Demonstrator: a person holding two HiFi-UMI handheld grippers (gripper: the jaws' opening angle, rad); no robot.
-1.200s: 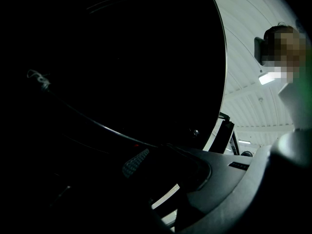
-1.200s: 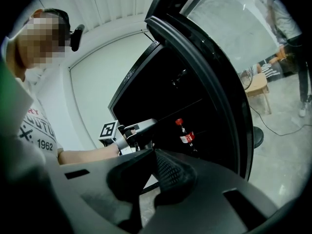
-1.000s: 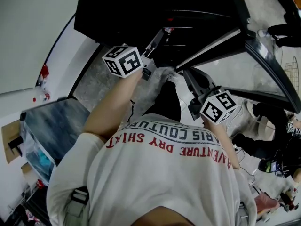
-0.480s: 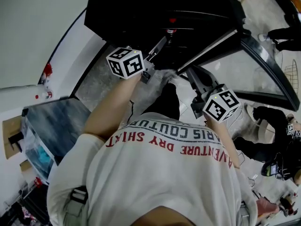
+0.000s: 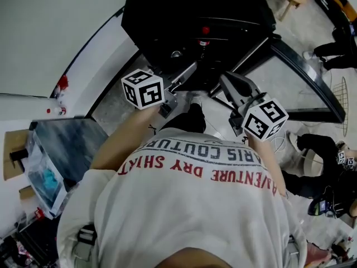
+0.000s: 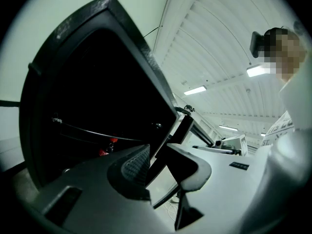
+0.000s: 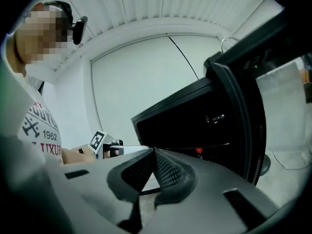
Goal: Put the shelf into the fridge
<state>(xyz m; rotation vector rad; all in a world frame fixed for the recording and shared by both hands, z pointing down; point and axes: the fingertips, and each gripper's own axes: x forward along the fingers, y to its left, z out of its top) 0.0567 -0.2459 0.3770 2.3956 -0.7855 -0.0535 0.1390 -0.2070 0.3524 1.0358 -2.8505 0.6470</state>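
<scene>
Left gripper (image 6: 159,153): the jaws have just been closing. The dark framed edge of the shelf (image 6: 181,132) stands between them and runs up and away from the tips. The ribbed pad is on one side of it and the other jaw's inner face on the other, and both look to bear on it. Right gripper (image 7: 155,151): the jaws are pressed together at the tips, pinching the shelf's thin pale edge. That edge leads off to the left of these jaws, toward the left gripper. So the shelf spans from one pair of jaws to the other, at the open mouth of the fridge (image 5: 167,15). I cannot tell whether its far edge has crossed into the cavity. Ahead of both pairs of jaws lies the fridge's black interior, with little to make out inside. Beyond the left jaws a thin wire rail (image 6: 92,130) crosses it, with a small red item (image 6: 110,141) just under the rail. The fridge door (image 5: 315,102) is swung wide, off to the right of the right jaws. In the head view both grippers are held out in front of a white shirt (image 5: 195,205), tips toward the cavity. A clear bin (image 5: 44,172) sits well behind and to the left of the left jaws.
</scene>
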